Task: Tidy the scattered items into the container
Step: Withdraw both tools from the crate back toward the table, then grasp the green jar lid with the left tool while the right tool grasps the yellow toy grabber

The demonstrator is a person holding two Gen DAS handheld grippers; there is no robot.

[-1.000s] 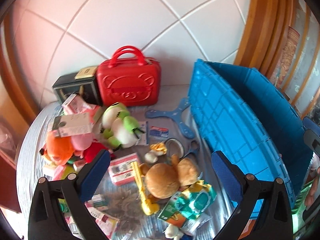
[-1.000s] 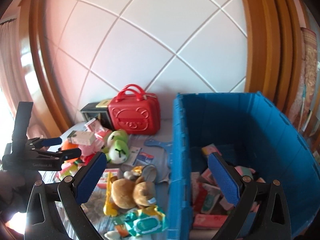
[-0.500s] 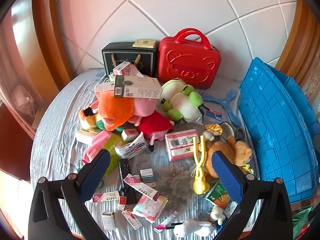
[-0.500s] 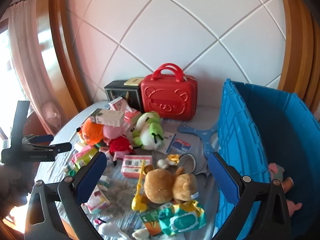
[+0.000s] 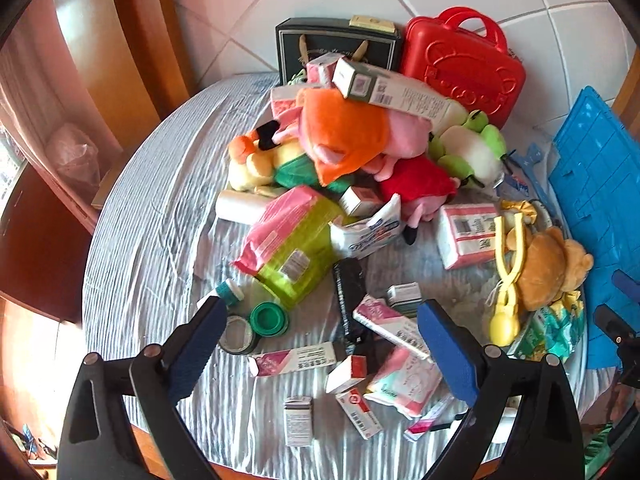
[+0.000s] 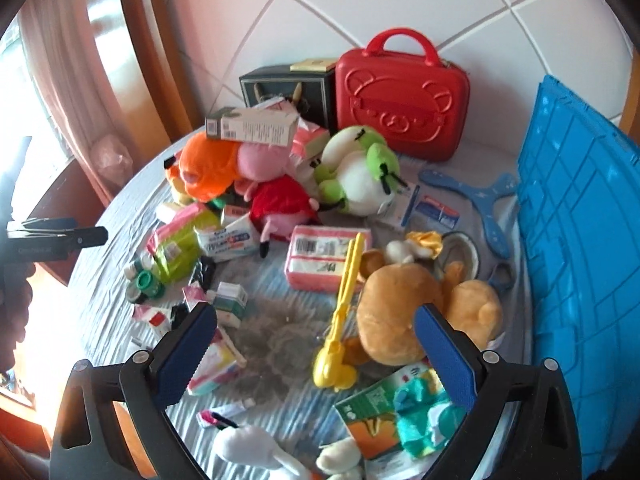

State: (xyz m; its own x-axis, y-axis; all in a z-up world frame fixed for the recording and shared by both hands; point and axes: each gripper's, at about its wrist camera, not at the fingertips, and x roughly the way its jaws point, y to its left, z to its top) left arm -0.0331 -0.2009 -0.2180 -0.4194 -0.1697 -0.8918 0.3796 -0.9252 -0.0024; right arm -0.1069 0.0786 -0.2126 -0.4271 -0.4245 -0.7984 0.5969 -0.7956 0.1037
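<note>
A blue plastic crate (image 6: 580, 240) stands at the table's right edge; it also shows in the left wrist view (image 5: 596, 200). Scattered items cover the round table: a brown plush bear (image 6: 404, 312), yellow tongs (image 6: 340, 320), a green frog plush (image 6: 360, 176), an orange plush (image 5: 340, 132), a pink and green pack (image 5: 292, 248) and several small boxes. My left gripper (image 5: 320, 348) is open and empty above small boxes near the front edge. My right gripper (image 6: 316, 356) is open and empty above the table, just left of the bear.
A red case (image 6: 400, 96) and a black box (image 6: 288, 88) stand at the back by the tiled wall. A blue boomerang (image 6: 480, 200) lies by the crate. Wooden framing curves along the left. The left gripper's side (image 6: 56, 238) shows at the right wrist view's left edge.
Both grippers have swung left, away from the crate and toward the pile of items. The crate's inside has left both views. Both stay open and empty.
</note>
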